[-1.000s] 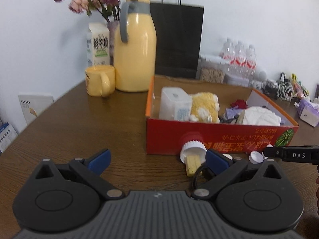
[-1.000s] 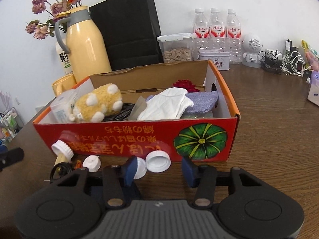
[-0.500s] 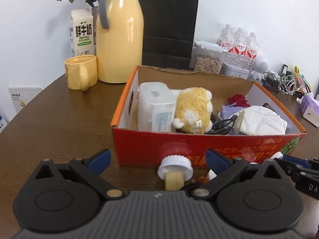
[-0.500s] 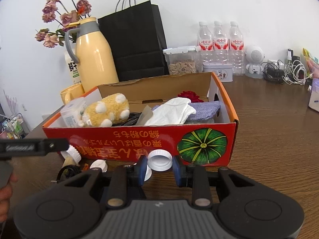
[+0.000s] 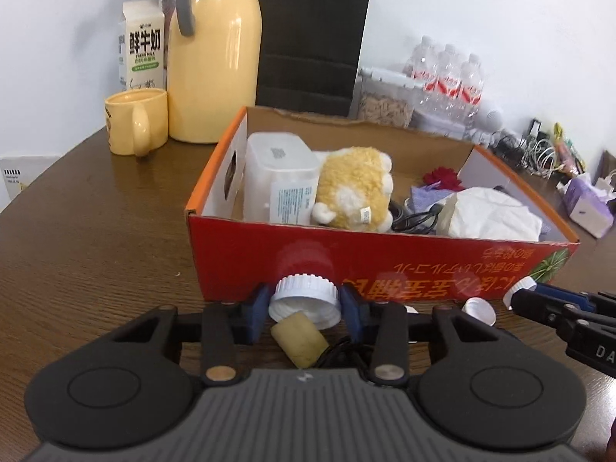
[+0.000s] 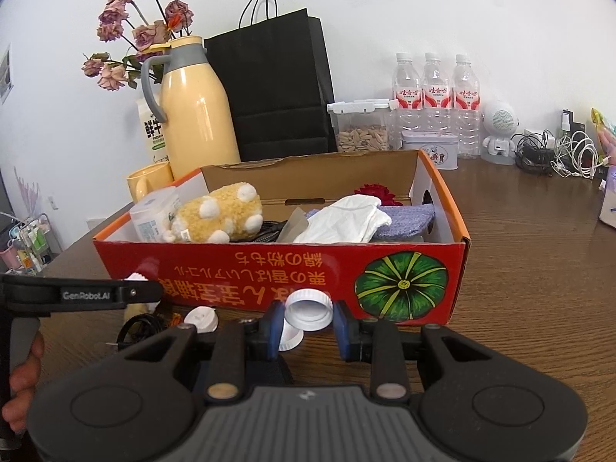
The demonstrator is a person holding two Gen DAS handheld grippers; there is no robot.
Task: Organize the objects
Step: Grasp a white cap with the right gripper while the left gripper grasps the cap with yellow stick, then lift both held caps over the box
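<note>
My left jaws are closing on the white-capped bottle (image 5: 304, 300), my right jaws clamp a white cap (image 6: 309, 305); either could slip, gripped near its rim.

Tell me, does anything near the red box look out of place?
Yes. Several loose white caps lie on the table in front of the red box, apart from any bottle; each tongs has one white cap between its fingers.

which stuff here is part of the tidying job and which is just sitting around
In the job: red box; white cap in the right gripper; ribbed white cap the left gripper is closing on.

Lying about: yellow jug, black bag, water bottles.
</note>
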